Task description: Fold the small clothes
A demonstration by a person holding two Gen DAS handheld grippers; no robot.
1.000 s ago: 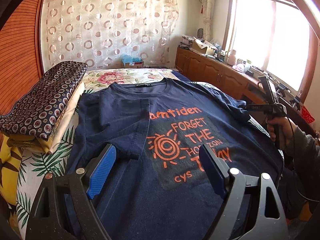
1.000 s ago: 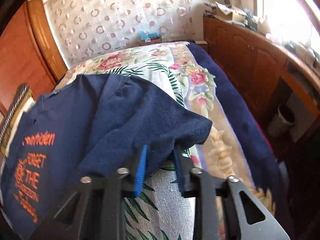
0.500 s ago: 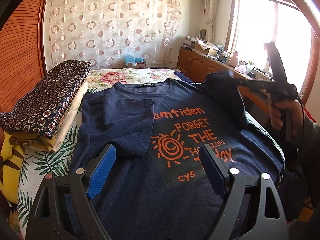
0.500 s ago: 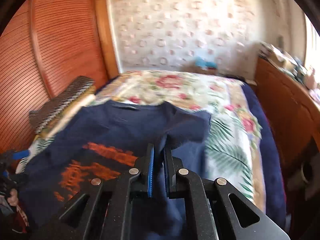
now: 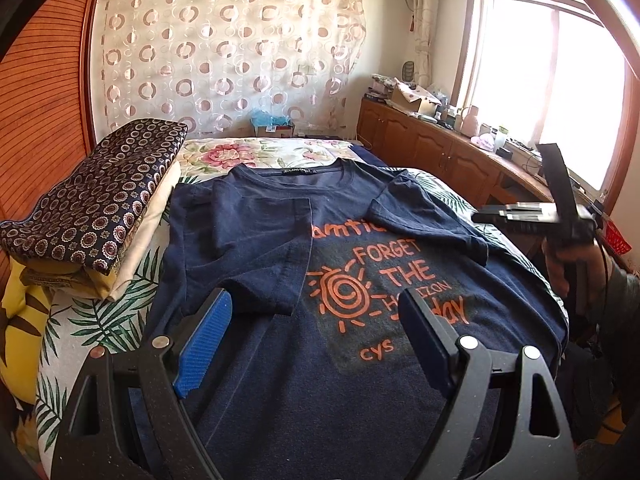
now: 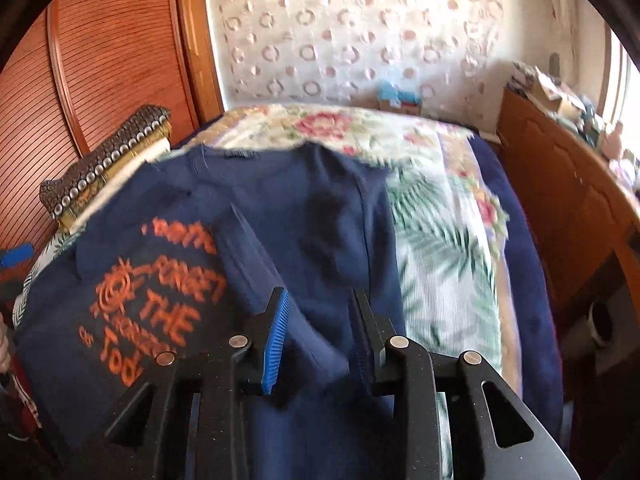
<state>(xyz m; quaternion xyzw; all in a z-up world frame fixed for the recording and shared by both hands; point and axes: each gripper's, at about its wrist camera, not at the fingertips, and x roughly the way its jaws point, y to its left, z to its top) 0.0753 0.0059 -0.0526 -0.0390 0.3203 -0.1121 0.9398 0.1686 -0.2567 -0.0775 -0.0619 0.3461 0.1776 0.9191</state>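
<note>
A navy blue cotton T-shirt with an orange sun print (image 5: 360,320) lay face up on the floral bedspread (image 5: 260,152), collar toward the far end, hem toward the near end, so its long axis ran near to far. Both short sleeves were folded inward over the chest: the left sleeve (image 5: 256,248) lay flat, the right sleeve (image 5: 424,220) across the lettering.

The right gripper (image 6: 316,332) pointed down over the shirt's right side. Its jaws were opening, and the blue-ribbed pads stood clear of the cloth; a fold of navy fabric lay between or just beneath them, blurred, so contact could not be confirmed. The left gripper (image 5: 316,332) hovered wide open and empty above the lower left body of the shirt.

A stack of folded patterned bedding (image 5: 96,208) sat at the left edge, apart from the shirt.

Judgement: sleeves done; the lengthwise side folds or the hem-to-collar fold came next. Each side edge lay nearest its own gripper, and the hem nearest both.
</note>
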